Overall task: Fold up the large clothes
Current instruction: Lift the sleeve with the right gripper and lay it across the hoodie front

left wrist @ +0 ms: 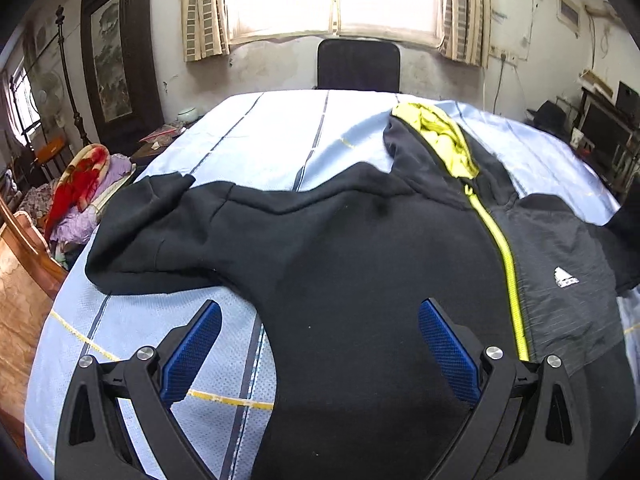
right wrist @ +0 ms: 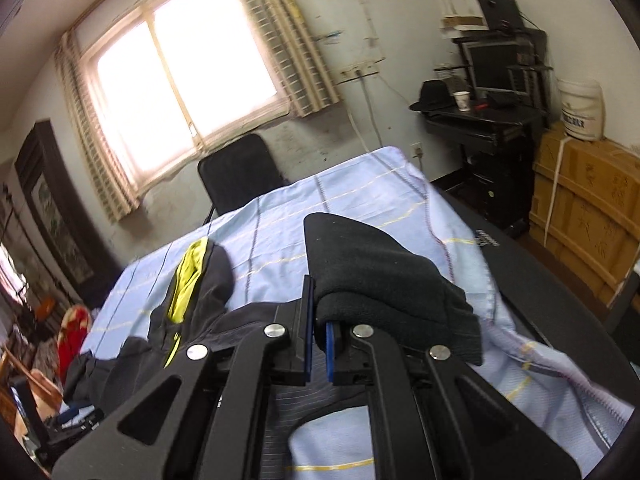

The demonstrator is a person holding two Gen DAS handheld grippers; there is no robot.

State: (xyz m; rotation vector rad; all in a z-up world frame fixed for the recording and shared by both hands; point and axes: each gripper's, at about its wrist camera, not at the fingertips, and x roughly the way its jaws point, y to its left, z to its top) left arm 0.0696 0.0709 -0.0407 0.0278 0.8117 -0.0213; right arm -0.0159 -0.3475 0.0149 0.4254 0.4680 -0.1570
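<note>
The jacket [left wrist: 340, 248] is spread on the blue-covered table [left wrist: 280, 140]. Its cuff [right wrist: 384, 280] is clamped in the right gripper [right wrist: 319, 328] and should be carried across the chest, kept taut. The left gripper [left wrist: 320, 344] is held apart, empty.

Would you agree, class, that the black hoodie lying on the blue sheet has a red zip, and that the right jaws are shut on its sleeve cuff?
Not quite. The zip on the hoodie is yellow-green, not red, as the left wrist view shows. The rest holds: it lies on the blue sheet, and the right gripper is shut on the sleeve cuff.
</note>
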